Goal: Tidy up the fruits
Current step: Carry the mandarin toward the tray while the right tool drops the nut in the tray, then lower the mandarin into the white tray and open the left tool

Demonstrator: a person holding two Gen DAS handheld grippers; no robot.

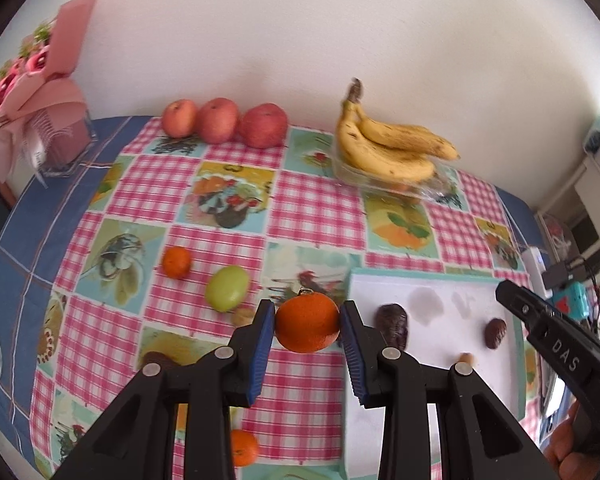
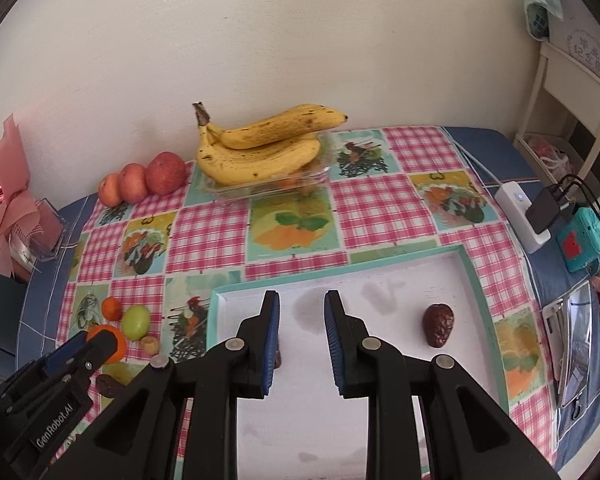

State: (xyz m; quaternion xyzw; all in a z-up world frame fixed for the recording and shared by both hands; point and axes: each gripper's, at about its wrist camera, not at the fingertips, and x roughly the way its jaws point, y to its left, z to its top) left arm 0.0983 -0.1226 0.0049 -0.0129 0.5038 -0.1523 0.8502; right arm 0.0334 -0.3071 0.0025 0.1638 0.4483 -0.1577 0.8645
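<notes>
— What is your left gripper point(image 1: 307, 326) holding?
— A round orange tangerine point(image 1: 307, 323), pinched between both blue pads, above the pink checked tablecloth point(image 1: 312, 216), just left of the white teal-rimmed tray point(image 1: 432, 278).
— And your right gripper point(image 2: 302, 330)?
— Its jaws stand partly apart with nothing between them, over the tray, left of a dark brown wrinkled fruit point(image 2: 438, 325).

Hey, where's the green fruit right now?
In the left wrist view the green fruit lies on the checked tablecloth, left of the orange gripped by the left gripper, beside a small tangerine.
</notes>
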